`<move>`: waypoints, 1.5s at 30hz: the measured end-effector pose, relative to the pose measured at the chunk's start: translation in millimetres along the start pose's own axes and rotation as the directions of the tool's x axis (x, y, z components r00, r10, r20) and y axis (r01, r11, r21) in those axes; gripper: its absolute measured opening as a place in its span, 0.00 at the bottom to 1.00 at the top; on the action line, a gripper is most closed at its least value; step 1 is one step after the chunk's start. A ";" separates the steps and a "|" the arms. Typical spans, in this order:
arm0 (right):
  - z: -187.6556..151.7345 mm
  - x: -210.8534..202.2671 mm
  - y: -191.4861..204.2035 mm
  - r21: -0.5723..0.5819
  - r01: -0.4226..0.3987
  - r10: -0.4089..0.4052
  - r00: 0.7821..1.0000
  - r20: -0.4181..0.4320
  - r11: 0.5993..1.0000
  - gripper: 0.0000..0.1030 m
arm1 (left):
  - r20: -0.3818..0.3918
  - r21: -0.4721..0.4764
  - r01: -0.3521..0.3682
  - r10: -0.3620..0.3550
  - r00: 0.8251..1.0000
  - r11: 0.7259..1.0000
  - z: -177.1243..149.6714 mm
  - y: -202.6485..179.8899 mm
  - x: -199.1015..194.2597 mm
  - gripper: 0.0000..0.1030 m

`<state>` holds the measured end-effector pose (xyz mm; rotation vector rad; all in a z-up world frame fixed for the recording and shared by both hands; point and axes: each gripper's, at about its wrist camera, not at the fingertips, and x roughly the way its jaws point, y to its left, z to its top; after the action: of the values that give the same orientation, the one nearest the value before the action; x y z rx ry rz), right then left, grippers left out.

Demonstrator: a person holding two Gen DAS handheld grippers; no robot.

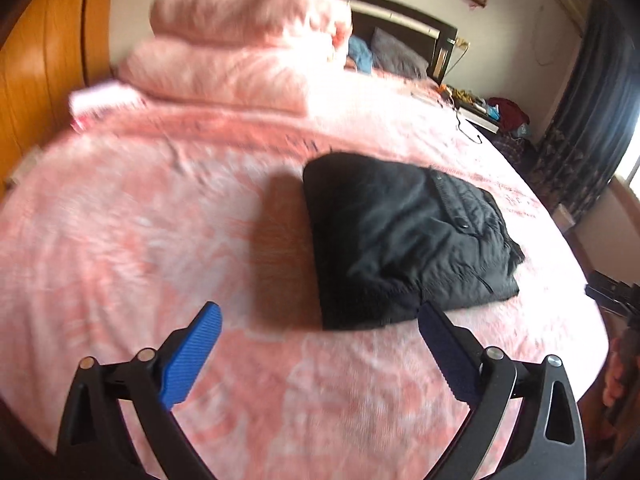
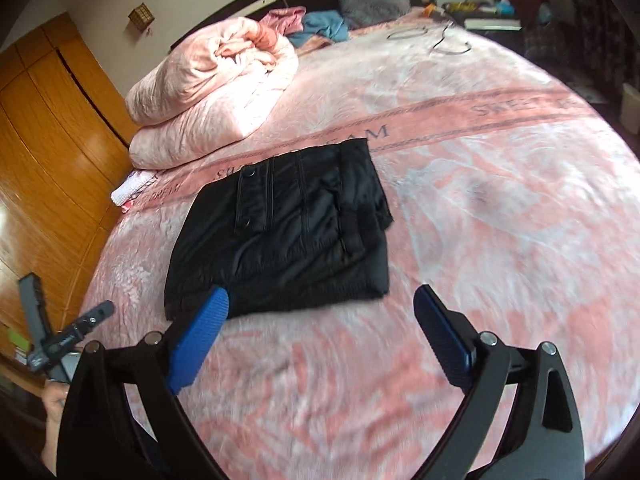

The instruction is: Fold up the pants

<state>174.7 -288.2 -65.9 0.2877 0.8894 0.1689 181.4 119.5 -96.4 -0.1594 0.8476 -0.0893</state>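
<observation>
The black pants lie folded into a compact rectangular bundle on the pink bed cover. They also show in the right wrist view, with a snap-button pocket flap on top. My left gripper is open and empty, above the bed just short of the bundle's near edge. My right gripper is open and empty, near the bundle's front edge, its left blue fingertip overlapping the pants' corner in view. The left gripper's body shows at the right wrist view's left edge.
A folded pink quilt sits at the bed's far left by the wooden wardrobe. Pillows and loose clothes lie by the headboard. Cables lie on the cover's far side. A cluttered nightstand and dark curtains stand beyond.
</observation>
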 end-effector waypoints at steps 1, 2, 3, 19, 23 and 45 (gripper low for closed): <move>-9.5 -11.7 2.2 0.003 0.014 -0.014 1.000 0.025 1.000 0.94 | 0.024 0.008 -0.021 0.021 1.000 1.000 -6.3 -4.4 -14.1 0.96; -22.4 -27.9 5.6 0.004 0.032 -0.032 0.998 0.059 0.999 0.96 | 0.038 0.010 -0.036 0.036 0.999 0.999 -10.6 -7.7 -24.5 0.96; -32.4 -38.2 7.9 0.004 0.047 -0.047 0.995 0.084 0.999 0.97 | 0.051 0.007 -0.050 0.049 0.997 0.999 -16.5 -11.6 -35.7 0.96; -129.7 -171.1 114.4 -0.208 0.156 -0.104 0.965 0.241 0.966 0.97 | 0.160 0.013 -0.122 0.118 0.980 0.992 -93.2 -67.8 -186.0 0.96; -136.4 -192.2 132.2 -0.255 0.172 -0.097 0.955 0.282 0.951 0.97 | 0.162 0.015 -0.141 0.136 0.977 0.990 -99.5 -70.3 -207.1 0.96; -129.9 -199.7 133.7 -0.253 0.150 -0.073 0.954 0.289 0.956 0.97 | 0.269 0.036 -0.136 0.122 0.955 0.990 -90.5 -86.1 -251.5 0.96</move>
<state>-54.5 -191.0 46.7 0.0010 0.5923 0.1386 -53.6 61.0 45.6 -0.0628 0.5843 0.0319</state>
